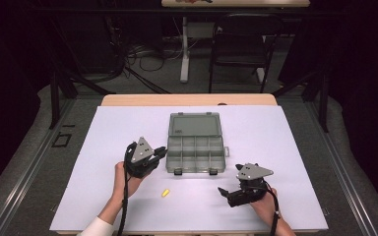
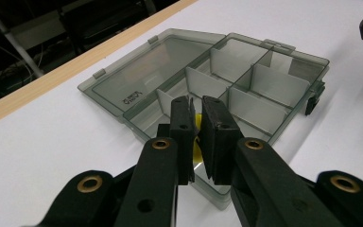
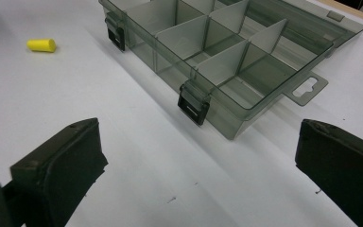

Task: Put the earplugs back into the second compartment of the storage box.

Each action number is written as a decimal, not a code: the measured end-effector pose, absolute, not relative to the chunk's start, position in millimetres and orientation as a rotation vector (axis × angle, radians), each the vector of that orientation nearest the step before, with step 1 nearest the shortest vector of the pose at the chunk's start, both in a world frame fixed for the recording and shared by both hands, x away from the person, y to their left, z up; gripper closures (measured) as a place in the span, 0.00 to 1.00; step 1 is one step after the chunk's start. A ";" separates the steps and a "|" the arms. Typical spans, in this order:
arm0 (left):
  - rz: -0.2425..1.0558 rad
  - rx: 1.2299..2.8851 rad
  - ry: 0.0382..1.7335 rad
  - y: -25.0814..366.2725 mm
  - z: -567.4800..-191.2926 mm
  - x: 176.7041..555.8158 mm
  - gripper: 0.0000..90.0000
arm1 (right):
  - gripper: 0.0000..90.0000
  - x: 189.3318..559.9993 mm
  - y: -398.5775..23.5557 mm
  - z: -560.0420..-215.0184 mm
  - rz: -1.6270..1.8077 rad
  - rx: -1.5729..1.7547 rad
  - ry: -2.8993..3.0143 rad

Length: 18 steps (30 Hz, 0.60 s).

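Yellow shows between the clenched jaws of the left gripper (image 1: 152, 156): one earplug (image 2: 197, 137) held over the near-left corner of one compartment box (image 1: 196, 147). A second earplug (image 1: 165, 193) lies near. Right gripper (image 1: 229, 192) released.

The left claw (image 2: 196, 111) hides most of a small yellow piece (image 2: 198, 124); its shape cannot be told.

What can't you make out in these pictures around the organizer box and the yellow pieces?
- Left gripper view: the yellow piece held in the left gripper is mostly hidden by its jaws, so its shape is unclear.
- Same view: lid marking too small to read.
- High view: organizer box contents too small to tell.
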<state>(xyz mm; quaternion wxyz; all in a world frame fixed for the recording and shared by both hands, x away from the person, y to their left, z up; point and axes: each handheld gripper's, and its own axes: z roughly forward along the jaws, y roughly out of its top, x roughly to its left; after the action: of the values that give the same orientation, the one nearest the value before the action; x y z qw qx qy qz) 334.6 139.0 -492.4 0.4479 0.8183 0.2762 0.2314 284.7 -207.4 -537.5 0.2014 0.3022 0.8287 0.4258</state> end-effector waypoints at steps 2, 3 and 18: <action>0.575 2.031 0.676 137.3 -492.4 335.6 0.92 | 0.01 284.0 -206.7 -537.6 1.175 0.826 2.318; 0.575 2.034 0.675 136.4 -492.2 336.1 0.92 | 0.01 283.6 -206.4 -537.6 1.177 0.821 2.319; 0.586 2.029 0.660 124.2 -488.0 347.7 0.92 | 0.00 285.4 -209.0 -537.5 1.211 0.830 2.299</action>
<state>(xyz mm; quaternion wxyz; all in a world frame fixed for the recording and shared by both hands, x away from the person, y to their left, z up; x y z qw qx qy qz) 347.7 124.2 -488.0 0.4477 0.8199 0.2668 0.2369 285.4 -209.0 -537.5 0.2055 0.2977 0.8248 0.4346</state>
